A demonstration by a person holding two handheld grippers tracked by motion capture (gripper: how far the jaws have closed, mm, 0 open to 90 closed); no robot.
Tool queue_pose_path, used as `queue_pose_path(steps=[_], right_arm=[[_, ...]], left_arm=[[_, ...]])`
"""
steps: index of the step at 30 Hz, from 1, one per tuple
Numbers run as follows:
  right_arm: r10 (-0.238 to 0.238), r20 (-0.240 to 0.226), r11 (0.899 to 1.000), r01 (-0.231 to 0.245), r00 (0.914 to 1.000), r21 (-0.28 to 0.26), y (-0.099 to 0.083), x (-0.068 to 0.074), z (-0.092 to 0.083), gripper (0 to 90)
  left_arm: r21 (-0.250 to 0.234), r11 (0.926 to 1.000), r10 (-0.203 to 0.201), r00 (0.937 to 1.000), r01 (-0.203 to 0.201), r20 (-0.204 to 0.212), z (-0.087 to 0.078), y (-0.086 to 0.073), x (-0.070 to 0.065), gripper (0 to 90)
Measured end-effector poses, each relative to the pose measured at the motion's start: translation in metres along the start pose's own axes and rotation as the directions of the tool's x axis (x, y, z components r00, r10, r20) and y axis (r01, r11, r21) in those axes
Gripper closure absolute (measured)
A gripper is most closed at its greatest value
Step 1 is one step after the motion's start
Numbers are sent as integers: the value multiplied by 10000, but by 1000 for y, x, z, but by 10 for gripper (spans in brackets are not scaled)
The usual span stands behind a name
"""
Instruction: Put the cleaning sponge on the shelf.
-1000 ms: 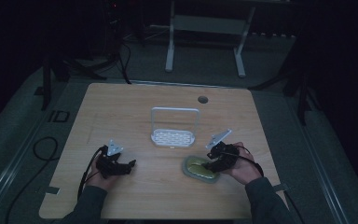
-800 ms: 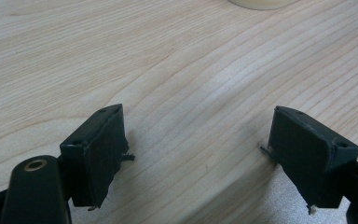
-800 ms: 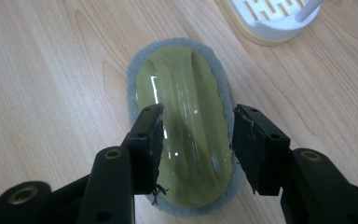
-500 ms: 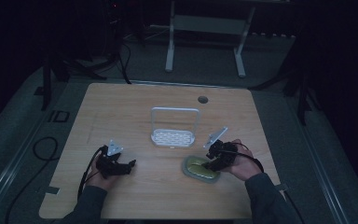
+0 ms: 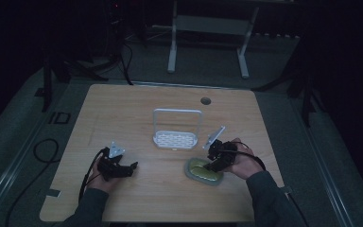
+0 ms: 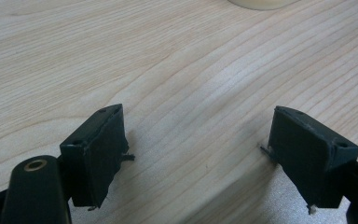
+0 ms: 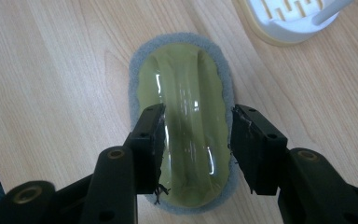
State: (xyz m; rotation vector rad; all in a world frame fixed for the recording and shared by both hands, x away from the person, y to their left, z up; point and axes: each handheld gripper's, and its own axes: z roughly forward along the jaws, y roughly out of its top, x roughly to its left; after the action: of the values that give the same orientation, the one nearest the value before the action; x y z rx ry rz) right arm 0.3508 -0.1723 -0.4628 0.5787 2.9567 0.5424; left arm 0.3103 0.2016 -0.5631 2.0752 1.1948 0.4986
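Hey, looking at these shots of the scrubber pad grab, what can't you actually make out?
- Right tool: its jaws straddle the scrubber pad's olive handle; pad contact unclear in the right gripper view, and they have just been closing.
- Near end of the scrubber pad: hidden behind the jaws.
- White rack: cut off by the top edge there.
- Left tool: small and dim in the high view.

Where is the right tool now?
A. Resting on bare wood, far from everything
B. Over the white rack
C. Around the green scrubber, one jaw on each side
C: in the right gripper view the right tool straddles the green scrubber, one jaw on each side.
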Motion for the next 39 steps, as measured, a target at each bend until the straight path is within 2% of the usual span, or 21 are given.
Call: queue_pose_path(steps=[18, 39], right_arm=[[-487, -336, 9944, 516, 9982, 921, 11, 1, 5, 573], [-553, -602, 9857, 641, 9966, 1559, 16, -4, 13, 575]], left_arm=[[-2, 10000, 1, 10000, -1, 1, 0, 0, 0, 192], [1, 10000, 1, 10000, -1, 2, 0, 0, 0, 192]])
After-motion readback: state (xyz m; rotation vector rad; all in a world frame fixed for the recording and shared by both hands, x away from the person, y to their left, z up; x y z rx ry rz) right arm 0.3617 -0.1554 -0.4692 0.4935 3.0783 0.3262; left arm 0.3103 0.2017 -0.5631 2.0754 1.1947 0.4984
